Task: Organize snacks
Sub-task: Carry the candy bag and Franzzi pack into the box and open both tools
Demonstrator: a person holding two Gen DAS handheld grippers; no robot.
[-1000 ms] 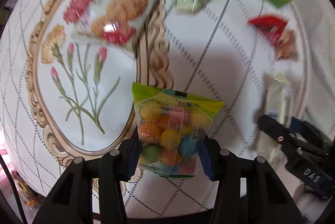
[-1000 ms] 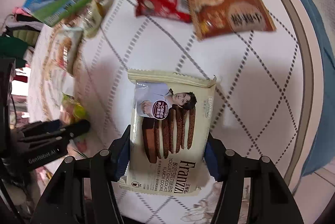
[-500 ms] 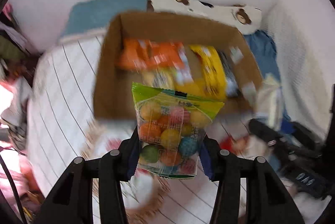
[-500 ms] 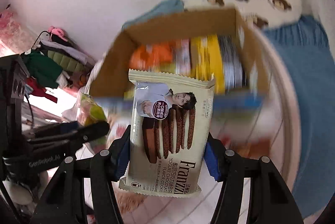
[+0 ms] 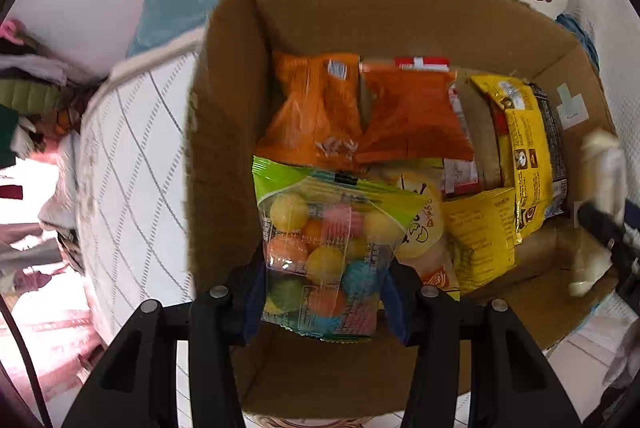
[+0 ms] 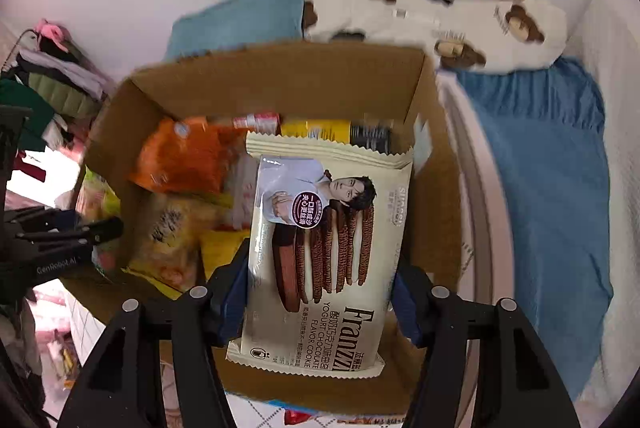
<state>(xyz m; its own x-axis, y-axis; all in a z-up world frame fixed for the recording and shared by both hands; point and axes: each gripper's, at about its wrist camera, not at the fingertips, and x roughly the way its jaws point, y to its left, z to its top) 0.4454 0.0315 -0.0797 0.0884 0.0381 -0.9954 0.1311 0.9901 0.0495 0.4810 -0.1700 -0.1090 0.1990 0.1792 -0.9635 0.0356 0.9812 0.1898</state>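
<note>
Candy bag: hanging between the left gripper's fingers, pinched at both side edges, over the near-left part of the cardboard box.
Cookie pack: sitting clamped in the right gripper, over the box's right half.
Box contents: orange packets and a yellow packet are lying inside.
Surroundings: the box is resting on a quilted white mattress; a blue pillow and a bear-print pillow are lying behind it.
</note>
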